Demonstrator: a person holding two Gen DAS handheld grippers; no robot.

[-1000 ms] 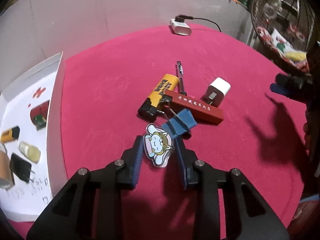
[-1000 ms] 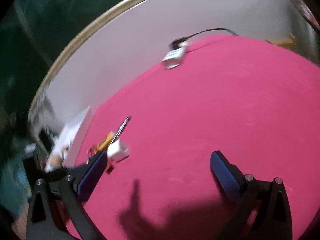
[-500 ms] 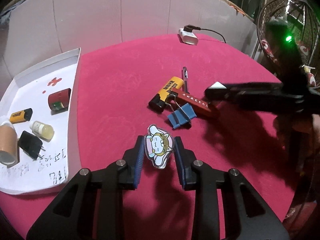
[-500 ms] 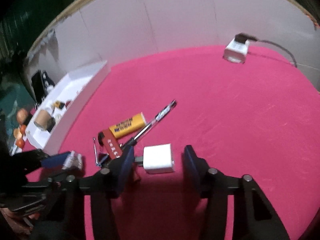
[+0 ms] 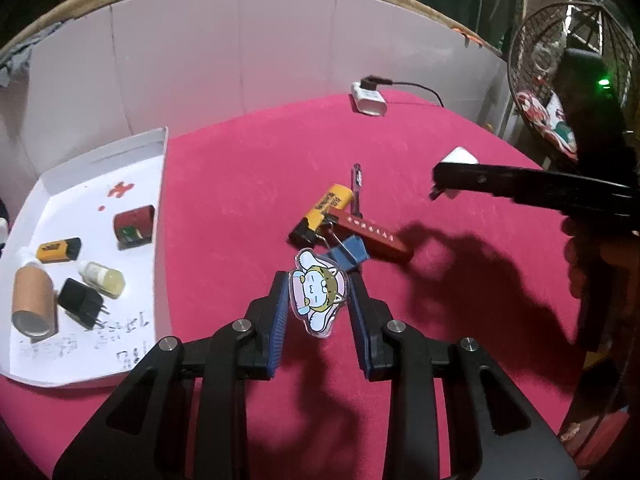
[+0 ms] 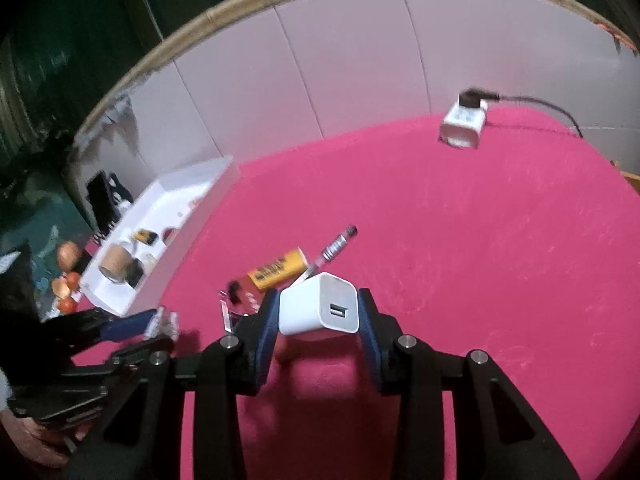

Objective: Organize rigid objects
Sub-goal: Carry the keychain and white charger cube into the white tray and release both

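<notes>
My left gripper (image 5: pixel 318 294) is shut on a clear cartoon cat charm (image 5: pixel 318 294) and holds it above the red table. My right gripper (image 6: pixel 318 310) is shut on a white USB charger cube (image 6: pixel 318 310), lifted off the table; it also shows in the left wrist view (image 5: pixel 460 158). On the table lie a yellow lighter (image 5: pixel 322 216), a pen (image 5: pixel 356 190), a dark red box (image 5: pixel 374 236) and a blue binder clip (image 5: pixel 352 254). The white tray (image 5: pixel 160 184) sits at the left.
The tray holds a red case (image 5: pixel 134 226), a small yellow box (image 5: pixel 58 249), a small bottle (image 5: pixel 102 280), a black plug (image 5: pixel 82 306) and a cardboard tube (image 5: pixel 32 304). A white adapter with a cable (image 5: pixel 370 98) lies at the far edge. A white wall rings the table.
My right gripper closed on the white charger cube and lifted it off the table. My left gripper raised the cat charm and drew back slightly from the pile.
</notes>
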